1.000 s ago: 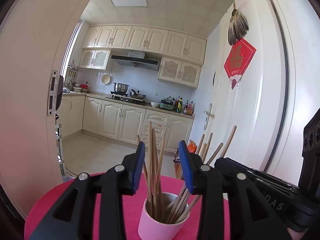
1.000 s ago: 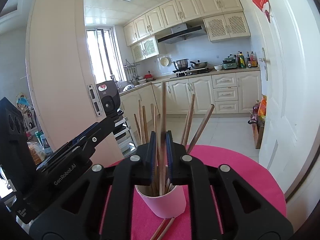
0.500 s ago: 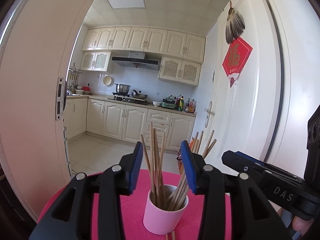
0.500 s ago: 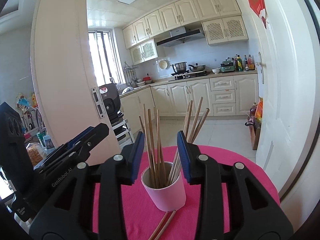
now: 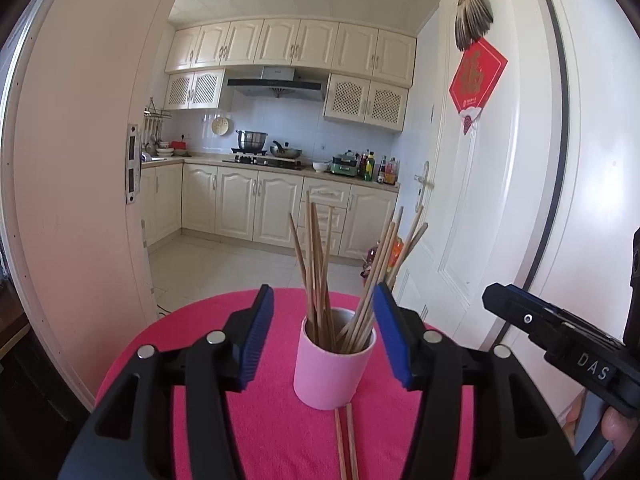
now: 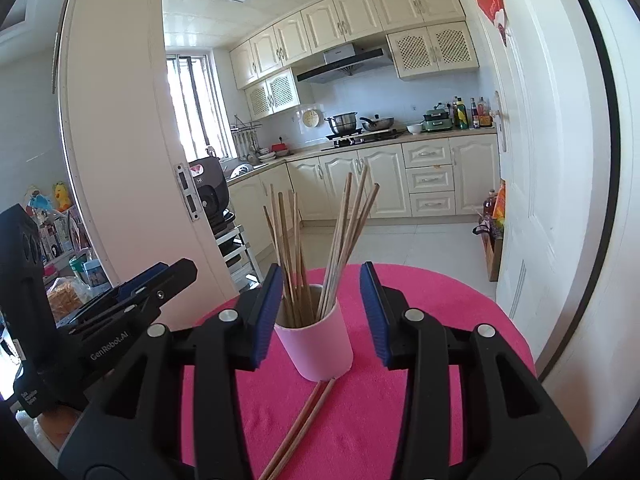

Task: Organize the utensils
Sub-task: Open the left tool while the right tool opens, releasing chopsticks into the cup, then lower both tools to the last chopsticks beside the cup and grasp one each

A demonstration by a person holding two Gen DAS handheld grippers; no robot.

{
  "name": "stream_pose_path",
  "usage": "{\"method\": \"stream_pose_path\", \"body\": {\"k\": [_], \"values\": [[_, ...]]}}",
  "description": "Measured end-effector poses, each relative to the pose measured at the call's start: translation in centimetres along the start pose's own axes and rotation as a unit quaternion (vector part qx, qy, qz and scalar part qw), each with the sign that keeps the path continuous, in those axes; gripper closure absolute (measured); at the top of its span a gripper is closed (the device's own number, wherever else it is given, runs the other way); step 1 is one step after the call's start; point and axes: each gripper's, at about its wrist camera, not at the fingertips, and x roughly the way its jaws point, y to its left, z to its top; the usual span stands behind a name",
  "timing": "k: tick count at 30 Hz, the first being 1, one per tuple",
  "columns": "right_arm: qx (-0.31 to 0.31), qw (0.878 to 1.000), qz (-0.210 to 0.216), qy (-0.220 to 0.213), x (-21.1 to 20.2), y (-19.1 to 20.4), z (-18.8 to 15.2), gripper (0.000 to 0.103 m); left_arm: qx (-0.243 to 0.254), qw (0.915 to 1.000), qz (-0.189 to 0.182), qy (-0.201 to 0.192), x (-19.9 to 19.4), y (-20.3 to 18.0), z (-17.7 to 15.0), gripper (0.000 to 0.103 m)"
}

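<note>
Pink cup (image 5: 334, 364) upright near the middle of the round counter under a pink cloth (image 5: 280, 420), packed with wooden chopsticks (image 5: 316, 264) fanned into two leaning clusters. Two loose chopsticks (image 6: 304, 420) flat on the cloth, side by side, far tips at the cup's near base. Left claw (image 5: 324, 336) spread wide, blue pads either side of the cup, nothing pinched; not clear whether touching the cup. Right claw (image 6: 320, 312) likewise spread, empty, framing the same cup from the other angle. Right claw's body visible at the right edge of the left view, left one's at the left edge of the right view. Beyond the counter, tiled floor (image 5: 240, 260) and cream kitchen cabinets (image 5: 256, 208); white door (image 5: 480, 200) at right with a red hanging (image 5: 476, 80).
</note>
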Motion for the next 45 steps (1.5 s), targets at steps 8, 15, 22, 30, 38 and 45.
{"method": "stream_pose_path", "body": {"k": [8, 15, 22, 30, 38, 45], "values": [[0.014, 0.999, -0.020, 0.048, 0.1, -1.5, -2.7, 0.059, -0.015, 0.9934, 0.006, 0.114, 2.2, 0.5, -3.5, 0.051], [0.031, 0.993, -0.022, 0.108, 1.3, -2.5, -6.0, 0.057, 0.006, 0.9630, 0.018, 0.269, 5.9, 0.6, -8.7, 0.051], [0.041, 0.987, -0.025, 0.151, 2.3, -3.4, -8.3, 0.057, 0.043, 0.9304, 0.040, 0.362, 8.2, 0.2, -13.1, 0.051], [0.054, 0.984, -0.026, 0.168, 2.8, -4.4, -8.9, 0.056, 0.077, 0.9195, 0.066, 0.380, 9.2, -0.4, -13.9, 0.051], [0.049, 0.983, -0.023, 0.177, 3.3, -4.5, -9.2, 0.056, 0.064, 0.9212, 0.060, 0.379, 9.6, -0.4, -12.4, 0.051], [0.053, 0.981, -0.024, 0.183, 3.6, -4.7, -9.5, 0.055, 0.069, 0.9208, 0.059, 0.379, 9.3, -1.2, -12.6, 0.051]]}}
